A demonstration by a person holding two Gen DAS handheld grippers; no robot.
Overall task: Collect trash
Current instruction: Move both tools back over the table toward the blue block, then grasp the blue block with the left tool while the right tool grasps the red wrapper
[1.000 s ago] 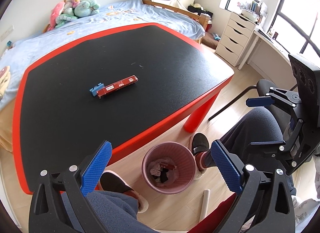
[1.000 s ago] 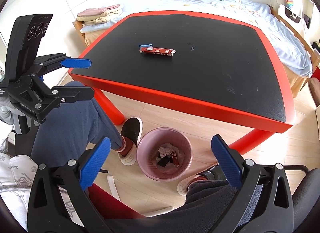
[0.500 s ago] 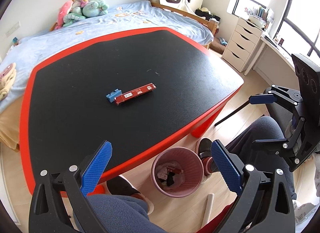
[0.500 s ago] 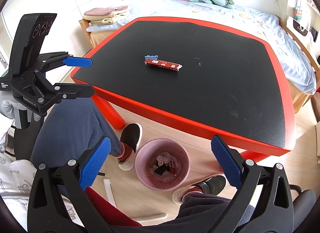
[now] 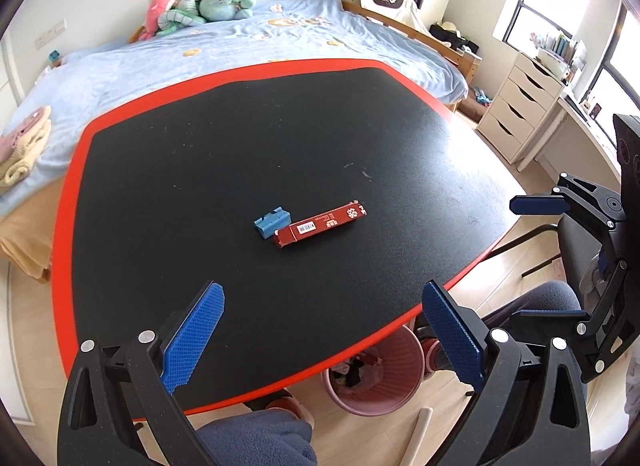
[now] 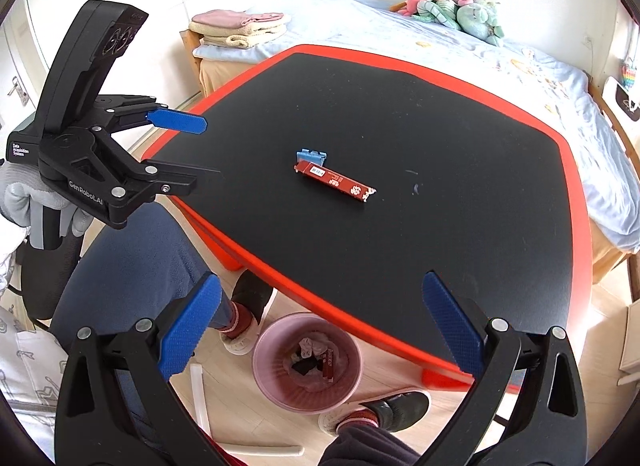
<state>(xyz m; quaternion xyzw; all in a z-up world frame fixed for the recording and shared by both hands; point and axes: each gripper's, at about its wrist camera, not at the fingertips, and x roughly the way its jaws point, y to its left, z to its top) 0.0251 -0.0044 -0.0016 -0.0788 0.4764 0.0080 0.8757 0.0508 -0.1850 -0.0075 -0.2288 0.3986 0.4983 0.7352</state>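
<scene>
A long red wrapper (image 5: 320, 225) (image 6: 335, 181) lies near the middle of the black, red-rimmed table (image 5: 240, 137) (image 6: 420, 105). A small blue piece (image 5: 271, 221) (image 6: 311, 155) touches its end. My left gripper (image 5: 322, 300) (image 6: 196, 151) hovers open over the table's near edge, short of the wrapper, with nothing in it. My right gripper (image 6: 320, 286) (image 5: 520, 262) is also open and empty, above the table's edge and the pink bin (image 6: 308, 402) (image 5: 380, 402). The bin stands on the floor under that edge and holds crumpled trash.
A person's knees and slippered feet (image 6: 248, 302) flank the bin. White tubes (image 6: 198, 398) lie on the wood floor. A bed (image 5: 200, 49) with plush toys runs behind the table. White drawers (image 5: 520, 105) stand at the right and an office chair (image 5: 576, 242) beside the table.
Both grippers have risen and moved forward over the table, still open. The wrapper now sits closer in each view, and the bin has dropped toward the bottom, partly under the table edge.
</scene>
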